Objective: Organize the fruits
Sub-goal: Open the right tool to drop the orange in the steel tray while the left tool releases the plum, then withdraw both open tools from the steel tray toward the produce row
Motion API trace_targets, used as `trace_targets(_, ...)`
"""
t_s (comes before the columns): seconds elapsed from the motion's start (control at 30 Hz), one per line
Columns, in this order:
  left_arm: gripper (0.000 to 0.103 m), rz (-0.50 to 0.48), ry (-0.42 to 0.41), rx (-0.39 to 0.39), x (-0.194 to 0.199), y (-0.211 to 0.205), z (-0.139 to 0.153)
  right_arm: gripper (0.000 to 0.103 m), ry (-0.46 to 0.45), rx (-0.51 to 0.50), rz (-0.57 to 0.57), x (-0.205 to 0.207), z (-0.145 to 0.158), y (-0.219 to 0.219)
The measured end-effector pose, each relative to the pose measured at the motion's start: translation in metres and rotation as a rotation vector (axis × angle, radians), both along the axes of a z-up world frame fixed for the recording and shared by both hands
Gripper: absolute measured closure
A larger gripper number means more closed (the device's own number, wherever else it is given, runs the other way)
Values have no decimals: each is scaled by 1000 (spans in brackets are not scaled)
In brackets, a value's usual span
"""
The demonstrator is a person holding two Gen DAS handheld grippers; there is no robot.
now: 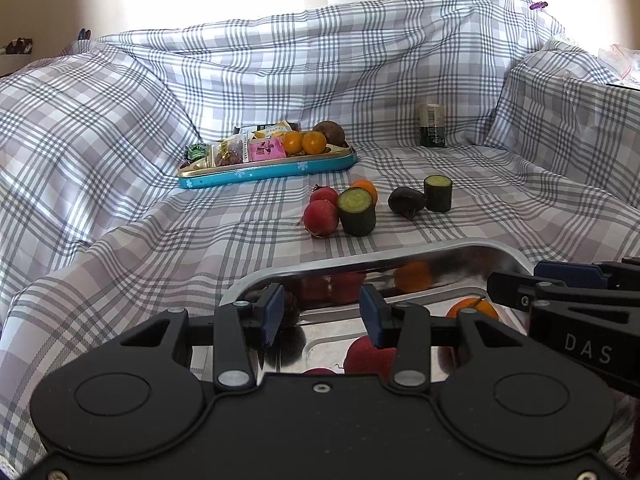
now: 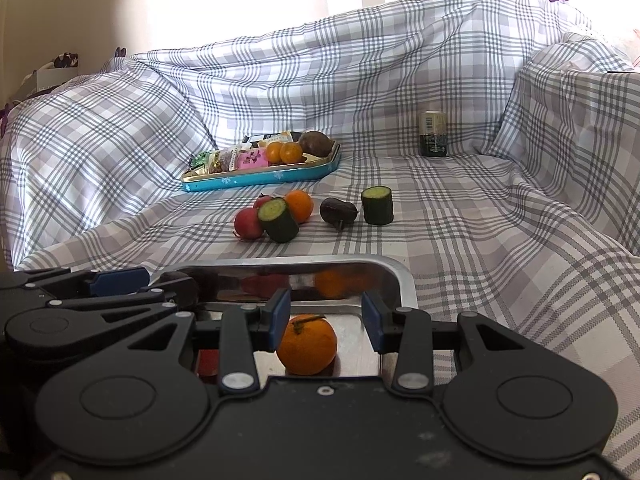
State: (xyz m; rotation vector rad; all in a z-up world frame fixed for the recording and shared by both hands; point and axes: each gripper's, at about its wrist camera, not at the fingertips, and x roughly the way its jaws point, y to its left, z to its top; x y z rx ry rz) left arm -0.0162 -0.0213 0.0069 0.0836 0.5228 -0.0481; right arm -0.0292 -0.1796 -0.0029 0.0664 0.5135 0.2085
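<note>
A shiny metal tray point(image 1: 360, 258) lies on the checked cloth right under both grippers. In it I see an orange point(image 2: 307, 344), a red fruit point(image 1: 368, 354) and a dark fruit point(image 1: 288, 308). My left gripper point(image 1: 322, 314) hangs open over the tray with nothing between its fingers. My right gripper point(image 2: 326, 318) is open too; the orange rests in the tray below the gap, close to the left pad and apart from the right one. Beyond the tray lie two red fruits point(image 2: 249, 222), an orange point(image 2: 300, 205), a dark fruit point(image 2: 339, 211) and two cucumber pieces point(image 2: 278, 220).
A blue tin point(image 2: 256, 180) further back holds snack packets, two small oranges and a brown fruit. A dark can point(image 2: 433, 134) stands at the back right. The cloth rises in folds at the left, back and right.
</note>
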Motion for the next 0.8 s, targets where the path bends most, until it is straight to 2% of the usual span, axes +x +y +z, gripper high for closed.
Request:
trace_targets(0.3, 52, 10, 17, -5, 3, 2, -1, 61, 15, 4, -11, 4, 0, 0)
trace_targets(0.57, 52, 26, 80, -17, 18, 6, -3, 61, 62, 18, -24, 20, -4, 1)
trace_targets(0.8, 52, 48, 102, -17, 37, 11, 1, 61, 58, -3, -18, 31, 1, 4)
